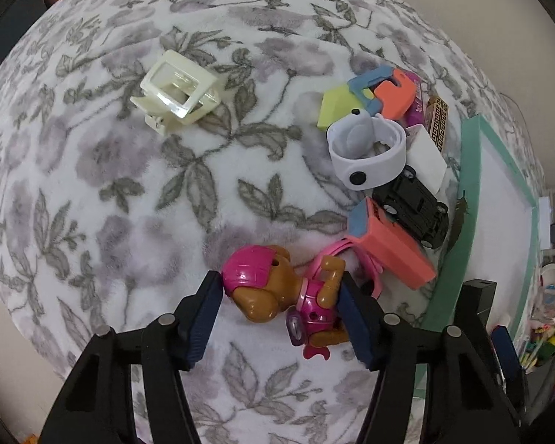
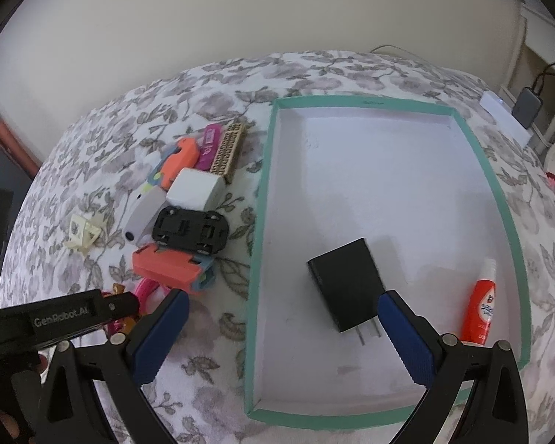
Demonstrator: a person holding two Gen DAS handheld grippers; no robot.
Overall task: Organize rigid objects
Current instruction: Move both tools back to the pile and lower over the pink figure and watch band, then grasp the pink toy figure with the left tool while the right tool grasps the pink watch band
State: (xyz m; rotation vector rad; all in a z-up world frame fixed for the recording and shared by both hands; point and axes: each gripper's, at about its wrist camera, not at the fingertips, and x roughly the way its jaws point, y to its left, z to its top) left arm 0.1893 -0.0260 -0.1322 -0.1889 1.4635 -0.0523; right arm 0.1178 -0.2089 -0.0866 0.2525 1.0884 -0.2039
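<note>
The left gripper [image 1: 281,307] has its blue pads against a pup figurine [image 1: 277,296], lower centre of the left wrist view: one pad on the pink helmet, the other on the body side, so it looks clamped, tho contact on the right pad is partly hidden. The figurine lies on its side w/ its long axis running left-right across the frame, head toward the left, legs and tail toward lower right.

It sits on a floral blanket [image 1: 129,185]. Open cloth fills the left and centre of that view; only a cream hair clip [image 1: 177,92] lies there, upper left, well apart.

To the right it's crowded: a pink ring-shaped piece [image 1: 336,255] just beside the figurine, then a coral box [image 1: 392,251], a black toy car [image 1: 414,207], a white band [image 1: 366,155], a white block [image 1: 429,155], and coloured pieces [image 1: 373,92] at upper right. These stand between the figurine and the teal-rimmed tray [image 2: 266,203].

In the right wrist view the tray takes the centre and right, mostly bare. A black charger [image 2: 347,288] lies in its lower middle, prongs toward the bottom edge; an orange glue tube [image 2: 481,303] lies along the right wall. The right gripper [image 2: 281,333] hangs over the tray's near-left edge, jaws wide apart, nothing btw them.
</note>
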